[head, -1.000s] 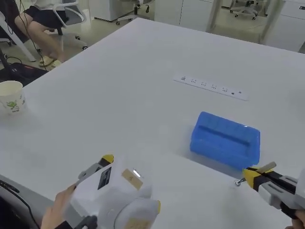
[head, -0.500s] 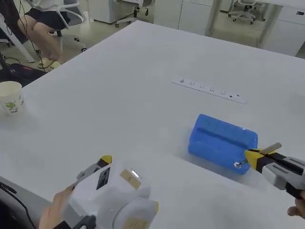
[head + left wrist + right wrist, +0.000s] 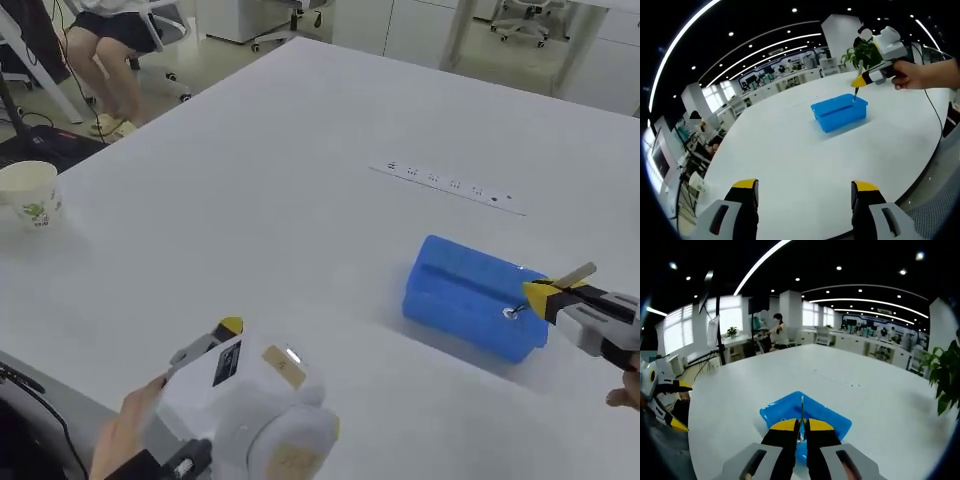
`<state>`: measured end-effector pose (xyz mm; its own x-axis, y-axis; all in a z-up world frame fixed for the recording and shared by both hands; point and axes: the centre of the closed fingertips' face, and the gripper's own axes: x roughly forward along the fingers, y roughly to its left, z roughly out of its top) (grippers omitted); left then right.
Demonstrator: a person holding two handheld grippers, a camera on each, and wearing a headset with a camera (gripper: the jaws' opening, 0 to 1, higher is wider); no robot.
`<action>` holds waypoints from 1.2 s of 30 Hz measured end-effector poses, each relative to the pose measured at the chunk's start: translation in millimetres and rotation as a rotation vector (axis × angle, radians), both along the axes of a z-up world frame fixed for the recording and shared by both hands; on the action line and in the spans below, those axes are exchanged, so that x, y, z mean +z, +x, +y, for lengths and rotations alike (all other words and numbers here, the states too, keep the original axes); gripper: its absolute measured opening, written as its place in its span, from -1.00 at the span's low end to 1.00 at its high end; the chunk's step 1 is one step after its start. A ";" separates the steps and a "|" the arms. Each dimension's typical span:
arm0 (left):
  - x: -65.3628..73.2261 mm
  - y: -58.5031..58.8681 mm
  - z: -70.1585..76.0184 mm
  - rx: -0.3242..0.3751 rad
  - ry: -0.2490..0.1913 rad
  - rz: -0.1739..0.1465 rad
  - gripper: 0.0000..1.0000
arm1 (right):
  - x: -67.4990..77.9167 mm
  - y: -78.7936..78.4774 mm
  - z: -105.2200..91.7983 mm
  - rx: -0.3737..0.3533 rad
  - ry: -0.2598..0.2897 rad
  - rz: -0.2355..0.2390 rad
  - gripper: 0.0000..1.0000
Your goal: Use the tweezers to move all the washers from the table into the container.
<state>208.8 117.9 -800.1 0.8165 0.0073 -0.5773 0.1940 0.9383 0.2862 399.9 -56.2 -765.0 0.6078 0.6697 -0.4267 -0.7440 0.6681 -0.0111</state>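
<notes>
The right gripper [image 3: 543,296] is clamped on the tweezers [image 3: 801,409], with a washer [image 3: 508,314] pinched over the blue container [image 3: 455,285], seemingly for dropping in.

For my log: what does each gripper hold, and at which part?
Right gripper: shut on the tweezers near their middle; a washer at their tip. Left gripper: open, nothing held.

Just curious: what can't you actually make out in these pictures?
- Contents of the container: near wall hides them, left gripper view.
- Tip of the tweezers: head view, too small to tell what it holds.
- Rear of the right gripper: cut off by head view's right edge.
</notes>
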 end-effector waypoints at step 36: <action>-1.2 -2.0 -6.6 -0.034 -0.025 0.034 0.50 | -53.9 24.7 5.3 -0.018 -0.237 0.163 -0.93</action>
<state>206.8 111.3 -801.3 0.7956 -0.0345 -0.6048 0.2349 0.9378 0.2555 424.7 -51.0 -818.9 0.5289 0.5294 -0.6633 -0.7370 0.6741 -0.0497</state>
